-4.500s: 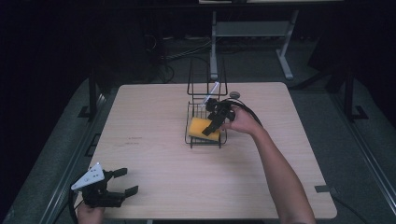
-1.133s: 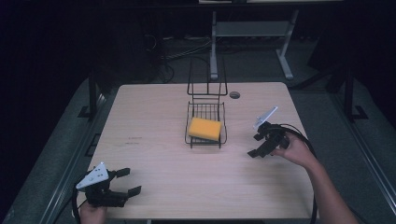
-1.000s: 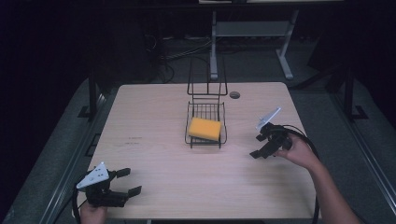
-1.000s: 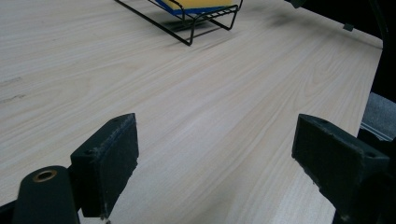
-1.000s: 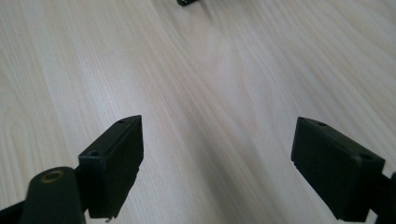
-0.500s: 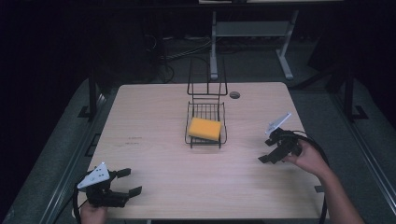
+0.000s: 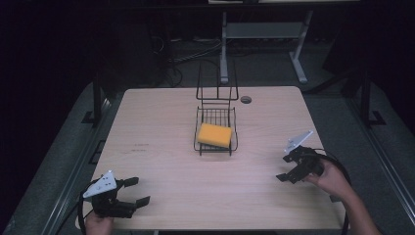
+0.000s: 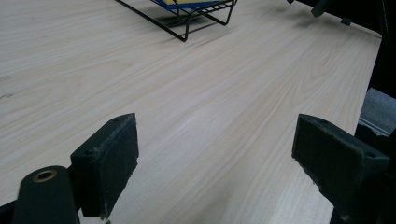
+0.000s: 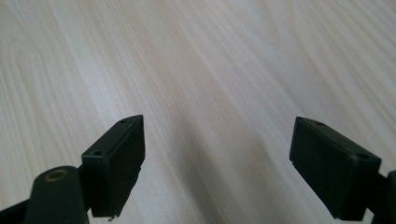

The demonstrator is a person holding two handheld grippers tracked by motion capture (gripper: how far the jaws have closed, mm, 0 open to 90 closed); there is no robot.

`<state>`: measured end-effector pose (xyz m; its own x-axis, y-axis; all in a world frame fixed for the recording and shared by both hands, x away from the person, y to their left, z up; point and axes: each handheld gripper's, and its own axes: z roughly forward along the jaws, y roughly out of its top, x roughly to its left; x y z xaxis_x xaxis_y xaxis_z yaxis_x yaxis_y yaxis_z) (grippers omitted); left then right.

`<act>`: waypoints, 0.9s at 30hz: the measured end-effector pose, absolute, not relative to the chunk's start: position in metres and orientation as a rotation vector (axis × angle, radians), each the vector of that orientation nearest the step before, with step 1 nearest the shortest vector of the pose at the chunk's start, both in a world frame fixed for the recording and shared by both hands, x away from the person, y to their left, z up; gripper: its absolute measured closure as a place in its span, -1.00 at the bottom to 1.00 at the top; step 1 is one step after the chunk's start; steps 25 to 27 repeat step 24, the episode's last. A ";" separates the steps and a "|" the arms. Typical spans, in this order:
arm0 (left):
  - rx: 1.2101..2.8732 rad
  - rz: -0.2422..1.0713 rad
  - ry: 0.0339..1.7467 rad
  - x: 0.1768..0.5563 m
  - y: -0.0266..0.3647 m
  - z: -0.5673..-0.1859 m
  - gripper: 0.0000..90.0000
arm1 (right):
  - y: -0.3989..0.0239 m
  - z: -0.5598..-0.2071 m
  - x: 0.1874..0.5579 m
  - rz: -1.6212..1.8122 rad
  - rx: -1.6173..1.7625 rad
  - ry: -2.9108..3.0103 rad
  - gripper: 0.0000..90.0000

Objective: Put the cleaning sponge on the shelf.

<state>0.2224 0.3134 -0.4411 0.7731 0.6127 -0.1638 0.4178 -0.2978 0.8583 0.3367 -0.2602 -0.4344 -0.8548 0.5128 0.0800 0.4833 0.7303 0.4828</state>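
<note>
Yellow rectangular sponge [image 7: 214,135] lies flat in the black wire basket [image 7: 216,128] at mid-table [image 7: 161,122]; right gripper [image 7: 288,168] hovers low near the right edge, left gripper [image 7: 138,191] at the near-left corner, both with 2 jaws spread wide, holding nothing.

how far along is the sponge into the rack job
Done: the yellow sponge lies in the wire rack. In hand: nothing; the right gripper and left gripper are both open over bare table. Nothing looks left to do.
</note>
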 end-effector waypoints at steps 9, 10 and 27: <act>1.937 0.231 0.779 0.222 0.312 -0.442 -0.69 | -0.263 -0.436 0.316 0.775 0.790 2.837 -0.61; 1.937 0.231 0.779 0.222 0.312 -0.442 -0.69 | -0.263 -0.436 0.316 0.775 0.790 2.837 -0.61; 1.951 0.220 0.778 0.226 0.309 -0.443 -0.69 | -0.254 -0.431 0.276 0.843 0.706 2.749 -0.60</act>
